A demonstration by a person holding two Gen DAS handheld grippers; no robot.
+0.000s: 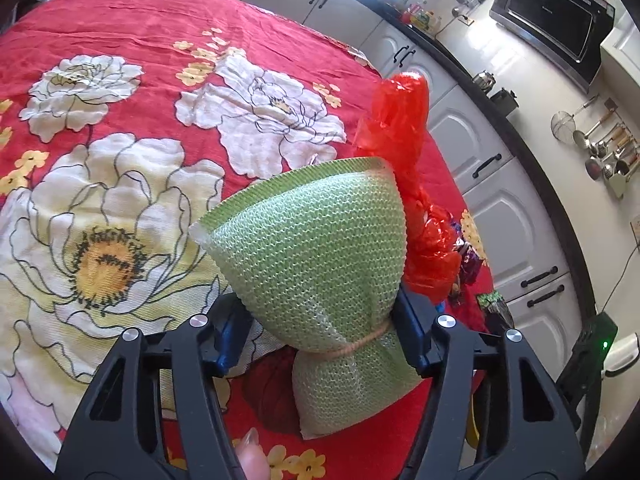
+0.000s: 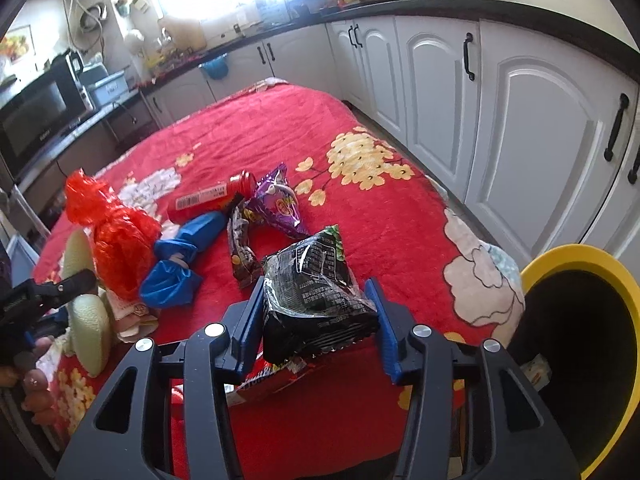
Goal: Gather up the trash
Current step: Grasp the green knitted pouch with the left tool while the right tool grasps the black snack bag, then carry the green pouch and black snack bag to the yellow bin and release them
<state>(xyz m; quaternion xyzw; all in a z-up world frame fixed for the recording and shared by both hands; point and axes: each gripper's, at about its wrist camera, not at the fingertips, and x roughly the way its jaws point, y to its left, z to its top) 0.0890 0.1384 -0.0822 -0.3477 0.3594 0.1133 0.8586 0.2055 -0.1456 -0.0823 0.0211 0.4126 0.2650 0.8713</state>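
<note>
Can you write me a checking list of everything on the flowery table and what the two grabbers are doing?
Surface: red flowered cloth covers the table.
Job's things: green foam net, red plastic bag, blue wrapper, red tube, purple packet, dark candy wrapper, black snack bag; yellow-rimmed bin at the table's edge.
Clutter: nothing seen beyond the trash.
Grippers: left gripper has the foam net between its jaws; right gripper straddles the black snack bag.
Cables: a thin cable down the wall.
Surroundings: white cabinets, dark counter, microwave.
</note>
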